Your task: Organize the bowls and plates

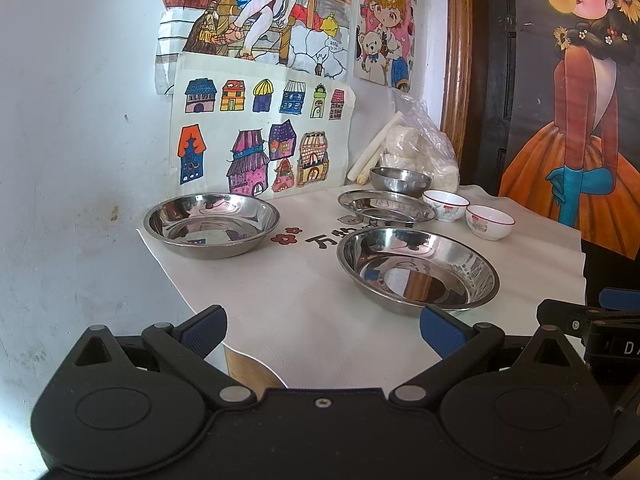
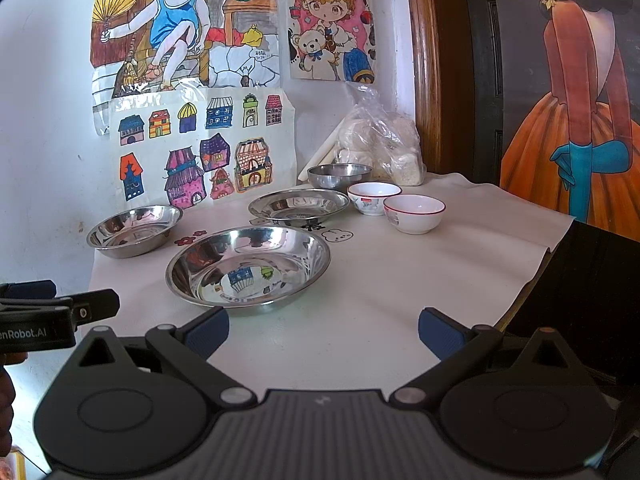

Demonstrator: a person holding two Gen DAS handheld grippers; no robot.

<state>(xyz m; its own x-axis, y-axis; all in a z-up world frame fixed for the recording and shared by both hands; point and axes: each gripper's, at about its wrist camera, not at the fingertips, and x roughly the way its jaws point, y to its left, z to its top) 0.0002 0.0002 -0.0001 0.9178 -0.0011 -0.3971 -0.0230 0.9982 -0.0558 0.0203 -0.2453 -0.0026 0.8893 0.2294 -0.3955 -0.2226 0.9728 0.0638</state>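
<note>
Table w/ white cloth (image 2: 400, 280) is seen carrying, largest first: steel plate (image 2: 248, 266) at centre; 2nd steel plate (image 2: 134, 231) at approx. 9 o'clock of it, near the wall; 3rd, shallower steel plate (image 2: 299, 207) at 12–1 o'clock; small steel bowl (image 2: 339, 175) behind that; 2 white red-rimmed bowls, one (image 2: 414, 213) at 2 o'clock, the other (image 2: 373, 197) just beside it. Left gripper (image 1: 323, 334) and right gripper (image 2: 323, 334) are held over the near edge at 6 o'clock, jaws spread wide, nothing gripped, apart from all dishes.
</note>
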